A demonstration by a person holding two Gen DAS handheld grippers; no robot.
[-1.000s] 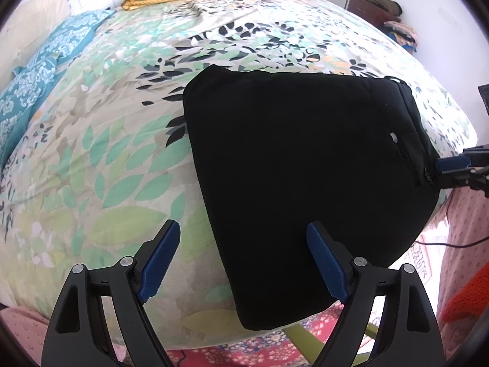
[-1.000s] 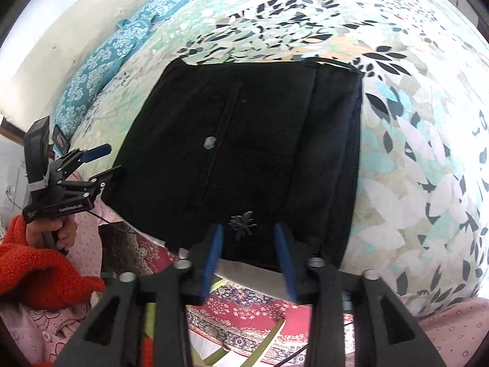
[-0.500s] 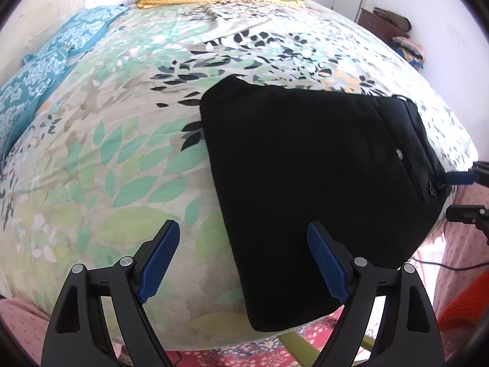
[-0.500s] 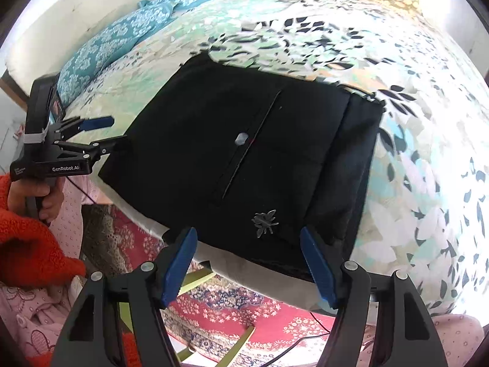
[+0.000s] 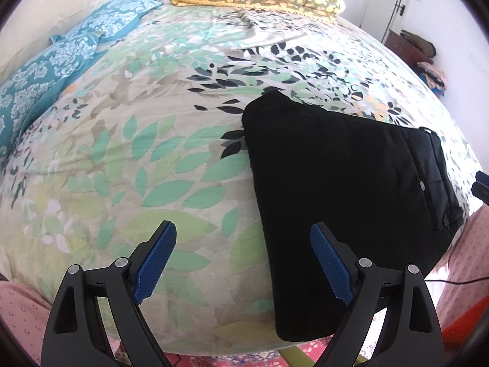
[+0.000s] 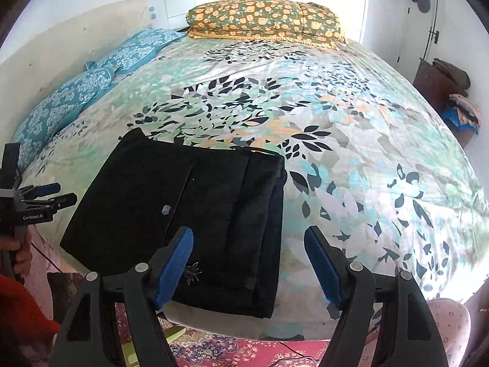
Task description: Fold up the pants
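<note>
Left wrist view
Pants (image 5: pixel 342 189): black, folded into a flat packet, lying on the bedspread (image 5: pixel 152 153) near the bed's front edge.
Left gripper (image 5: pixel 243 263): jaws spread and opening wider, nothing between them, hanging above the bedspread just beside the pants.
Blue pillows (image 5: pixel 61 61): far from the pants, at the head of the bed.

Right wrist view
Pants (image 6: pixel 189 208): same folded packet, small silver button on top.
Right gripper (image 6: pixel 247 267): jaws opening, above the pants' near corner, pads clear of the cloth.
Left gripper (image 6: pixel 55 194): held in a hand (image 6: pixel 21 250), just beside the pants' side edge.
Yellow pillow (image 6: pixel 266 21): beyond the pants, at the bed's far end.
</note>
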